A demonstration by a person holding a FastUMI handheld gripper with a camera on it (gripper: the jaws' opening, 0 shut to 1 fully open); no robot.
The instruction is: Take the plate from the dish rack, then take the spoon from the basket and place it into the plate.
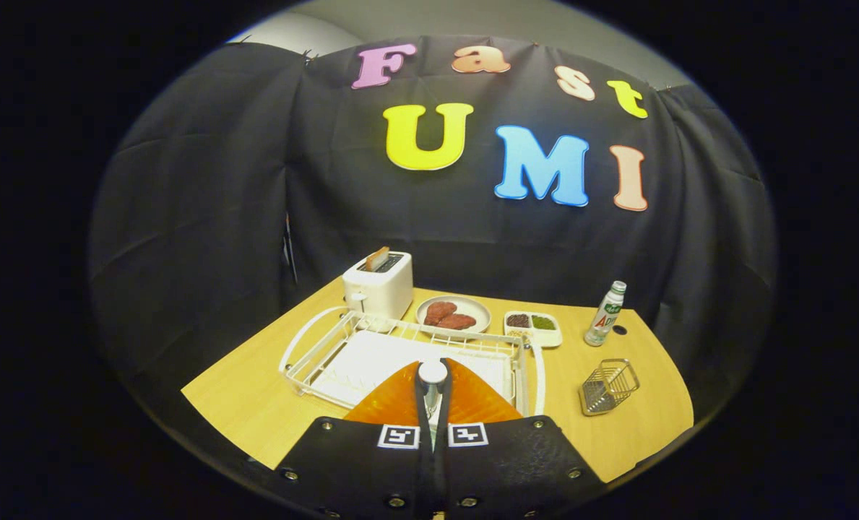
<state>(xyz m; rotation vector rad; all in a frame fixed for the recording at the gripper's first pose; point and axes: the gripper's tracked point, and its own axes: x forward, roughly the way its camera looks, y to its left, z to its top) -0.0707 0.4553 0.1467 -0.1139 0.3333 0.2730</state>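
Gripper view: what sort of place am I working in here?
Likely a staged kitchen counter in a cloth-walled booth: a toaster, a white dish rack and a plate of food sit on a wooden table. The tool is shut on a spoon above an orange plate.

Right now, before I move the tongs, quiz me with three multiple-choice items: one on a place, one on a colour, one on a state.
1. The wire basket stands:
A) right of the dish rack
B) behind the toaster
C) inside the rack

2. The plate just beneath the tongs is:
A) white
B) orange
C) blue

3. The tongs are:
A) wide open
B) shut on a bottle
C) shut on the spoon

Answers:
1 A, it sits on the table beside the rack's right end.
2 B, orange shows on either side of the fingers.
3 C, the fingers close on the spoon's stem, its white end poking out ahead.
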